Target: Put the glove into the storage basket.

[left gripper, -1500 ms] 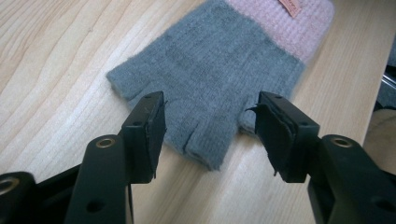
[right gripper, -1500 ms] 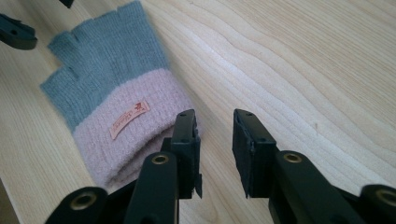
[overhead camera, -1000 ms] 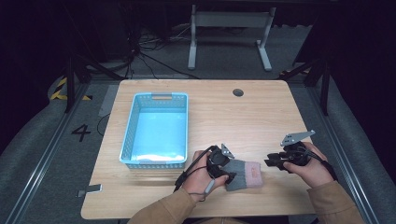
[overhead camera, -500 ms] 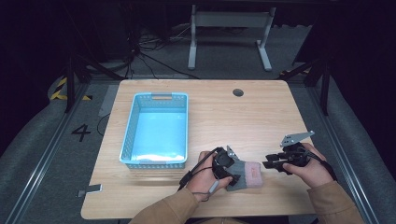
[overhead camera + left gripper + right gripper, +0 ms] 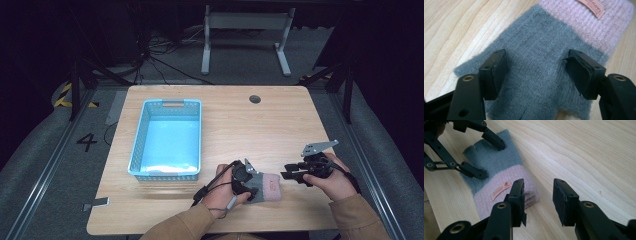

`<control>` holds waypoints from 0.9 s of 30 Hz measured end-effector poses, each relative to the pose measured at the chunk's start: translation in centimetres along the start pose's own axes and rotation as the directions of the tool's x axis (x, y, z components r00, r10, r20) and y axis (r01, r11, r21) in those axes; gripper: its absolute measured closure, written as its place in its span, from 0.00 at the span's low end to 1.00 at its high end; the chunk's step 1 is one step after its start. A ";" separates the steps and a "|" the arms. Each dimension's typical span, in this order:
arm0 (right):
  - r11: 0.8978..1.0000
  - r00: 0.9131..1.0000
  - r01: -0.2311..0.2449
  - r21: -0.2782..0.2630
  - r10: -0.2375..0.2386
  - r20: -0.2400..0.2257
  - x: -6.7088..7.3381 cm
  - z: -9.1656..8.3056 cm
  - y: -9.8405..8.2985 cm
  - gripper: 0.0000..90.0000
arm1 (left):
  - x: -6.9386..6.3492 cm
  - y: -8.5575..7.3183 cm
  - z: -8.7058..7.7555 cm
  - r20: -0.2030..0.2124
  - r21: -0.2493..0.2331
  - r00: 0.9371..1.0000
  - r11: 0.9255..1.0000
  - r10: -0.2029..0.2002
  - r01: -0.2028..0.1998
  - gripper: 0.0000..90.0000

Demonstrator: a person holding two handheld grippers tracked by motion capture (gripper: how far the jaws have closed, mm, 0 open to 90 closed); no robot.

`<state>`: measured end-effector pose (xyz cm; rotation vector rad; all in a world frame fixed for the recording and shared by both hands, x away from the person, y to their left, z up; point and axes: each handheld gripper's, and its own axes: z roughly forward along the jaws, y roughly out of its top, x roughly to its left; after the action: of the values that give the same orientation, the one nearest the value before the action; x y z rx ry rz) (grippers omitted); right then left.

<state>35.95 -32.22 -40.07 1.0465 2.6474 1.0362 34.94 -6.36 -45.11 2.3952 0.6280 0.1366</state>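
A folded knit glove [image 5: 269, 187], grey [image 5: 536, 45] with a pink cuff [image 5: 499, 195] and a small orange label [image 5: 501, 190], lies flat near the table's front edge. My left gripper [image 5: 536, 65] hovers over the grey part, with a black pad on either side and neither pressing. Its jaws have just opened wide and eased in slightly. In the high view, the left gripper [image 5: 255, 186] comes from the glove's left. My right gripper [image 5: 537, 192] stands open beside the cuff's folded edge; its jaws have just been opening, with bare wood between them. It sits right of the glove [image 5: 286, 171].
A light blue plastic basket [image 5: 167, 103] stands on the left half of the wooden table [image 5: 250, 130]. A round cable hole [image 5: 255, 99] is near the back edge. Dark floor, cables and a stand frame lie beyond the table.
The left hand has crept slightly to the right over the glove. The right hand and the glove have stayed where they were.
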 end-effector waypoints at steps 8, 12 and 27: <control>1.000 1.000 -0.004 -0.010 0.004 -0.001 0.0 -0.1 0.0 0.69 | -0.7 -0.2 -0.1 -0.028 -0.006 0.999 1.000 0.021 -0.021 0.52; 1.000 1.000 -0.006 -0.017 0.006 -0.001 0.0 -0.2 0.0 0.69 | -1.2 -0.1 -0.2 -0.024 0.011 0.999 0.999 0.042 -0.041 0.65; 0.999 1.000 -0.010 -0.031 0.011 0.005 -0.5 -0.9 -0.1 0.73 | -0.9 0.1 -1.7 0.024 -0.024 0.995 0.995 0.100 -0.099 0.82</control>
<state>35.99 -33.06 -39.51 1.0568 2.6155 1.0714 33.75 -5.90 -43.61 2.4027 0.4929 0.1549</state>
